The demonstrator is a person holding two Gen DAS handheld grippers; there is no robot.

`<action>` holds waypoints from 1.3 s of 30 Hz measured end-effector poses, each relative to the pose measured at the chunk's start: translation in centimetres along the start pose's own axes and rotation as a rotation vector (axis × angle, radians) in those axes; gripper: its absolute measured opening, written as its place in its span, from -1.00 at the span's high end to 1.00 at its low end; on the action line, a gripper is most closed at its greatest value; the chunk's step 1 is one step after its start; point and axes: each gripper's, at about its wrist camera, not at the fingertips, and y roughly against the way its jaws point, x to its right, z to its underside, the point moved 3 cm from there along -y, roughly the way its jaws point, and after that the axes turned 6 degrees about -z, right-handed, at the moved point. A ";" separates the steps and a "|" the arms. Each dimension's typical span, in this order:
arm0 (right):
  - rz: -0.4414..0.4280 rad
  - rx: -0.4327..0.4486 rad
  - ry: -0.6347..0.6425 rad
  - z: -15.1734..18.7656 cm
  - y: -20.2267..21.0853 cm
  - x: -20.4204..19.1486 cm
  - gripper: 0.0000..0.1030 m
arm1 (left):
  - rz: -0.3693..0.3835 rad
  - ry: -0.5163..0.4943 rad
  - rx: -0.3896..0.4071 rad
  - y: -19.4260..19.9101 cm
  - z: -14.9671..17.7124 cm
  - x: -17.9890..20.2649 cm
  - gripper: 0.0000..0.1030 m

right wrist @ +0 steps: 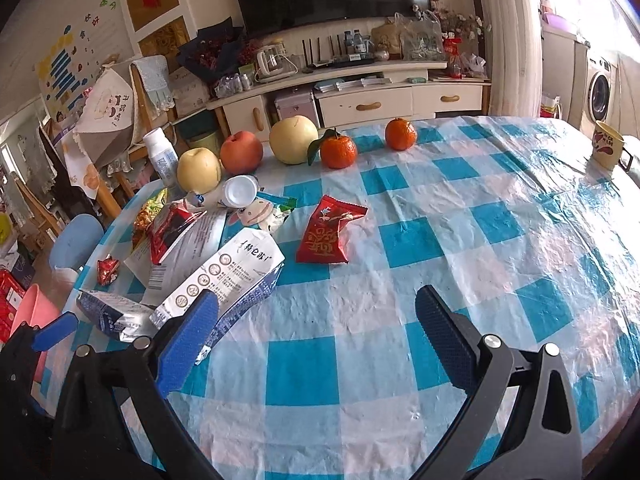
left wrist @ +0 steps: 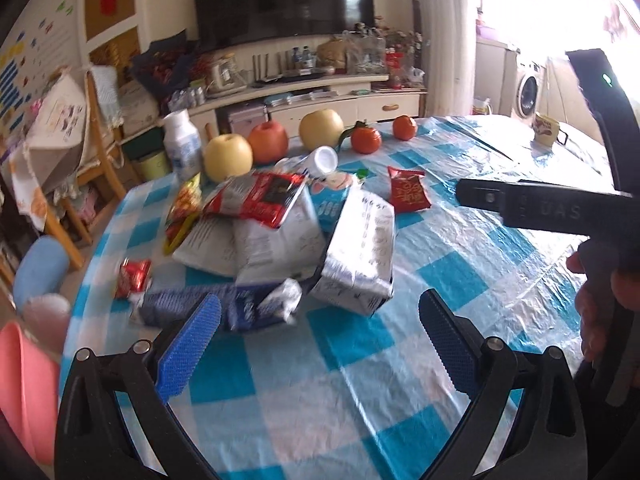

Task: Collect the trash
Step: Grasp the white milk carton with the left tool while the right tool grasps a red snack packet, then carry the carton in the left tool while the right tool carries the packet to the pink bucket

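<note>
A pile of trash lies at the left of the checked table: flattened white milk cartons (left wrist: 356, 256) (right wrist: 224, 280), a crumpled blue carton (left wrist: 224, 308) (right wrist: 112, 312), a red-and-silver packet (left wrist: 264, 196) (right wrist: 168, 232), a small red wrapper (left wrist: 134, 276) (right wrist: 107, 270) and a tipped white bottle (left wrist: 324, 160) (right wrist: 240, 192). A red snack packet (left wrist: 408, 192) (right wrist: 328, 232) lies apart to the right. My left gripper (left wrist: 320, 340) is open just in front of the pile, holding nothing. My right gripper (right wrist: 316, 340) is open and empty, its left pad over a carton's near end.
Apples, a pear and two tangerines (right wrist: 338, 152) line the far edge beside an upright white bottle (right wrist: 162, 156). A mug (right wrist: 608, 150) stands at the far right. A pink bin (left wrist: 24, 392) sits below the table's left edge. A hand (left wrist: 600, 300) holds the right gripper's body.
</note>
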 end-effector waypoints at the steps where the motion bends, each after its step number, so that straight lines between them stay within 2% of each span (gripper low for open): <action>1: -0.010 -0.006 -0.010 -0.2 -0.5 0.3 -0.92 | -0.003 -0.027 0.006 -0.3 -0.3 0.5 -0.91; 8: -0.087 -0.034 -0.112 -2.1 -3.9 2.7 -0.91 | -0.060 -0.216 0.017 -3.3 -1.8 4.5 -0.91; 9: -0.099 -0.040 -0.126 -2.4 -4.4 2.8 -0.87 | -0.078 -0.241 0.017 -3.9 -1.8 4.9 -0.91; 12: -0.098 -0.059 -0.126 -3.2 -5.9 3.1 -0.55 | -0.099 -0.271 0.004 -5.1 -2.0 5.6 -0.87; 13: -0.094 -0.070 -0.122 -3.4 -6.5 3.1 -0.54 | -0.102 -0.270 0.000 -5.4 -2.1 5.6 -0.82; 14: -0.094 -0.078 -0.122 -3.6 -7.2 3.2 -0.53 | -0.100 -0.268 -0.003 -5.7 -2.3 5.5 -0.72; 15: -0.094 -0.082 -0.119 -3.8 -7.7 3.2 -0.52 | -0.094 -0.263 -0.010 -6.0 -2.4 5.4 -0.49; 18: -0.090 -0.085 -0.099 -4.4 -9.1 3.3 -0.47 | -0.090 -0.238 -0.033 -6.8 -2.4 5.0 -0.44; 22: -0.121 -0.112 -0.114 -4.8 -11.1 3.5 -0.23 | -0.064 -0.204 -0.052 -7.6 -2.3 4.8 -0.17; 24: -0.098 -0.124 -0.089 -4.8 -11.8 3.3 -0.16 | -0.048 -0.185 -0.057 -7.7 -2.3 4.8 -0.09; 27: -0.087 -0.143 -0.090 -4.8 -12.9 3.6 0.16 | -0.041 -0.156 -0.051 -7.5 -2.4 4.4 -0.07; 28: -0.089 -0.148 -0.094 -4.8 -13.1 3.8 0.20 | -0.033 -0.144 -0.052 -7.4 -2.5 4.4 -0.07; 39: -0.038 -0.131 -0.016 -4.8 -12.4 2.7 0.34 | 0.042 0.008 -0.016 -5.1 -3.7 1.6 -0.07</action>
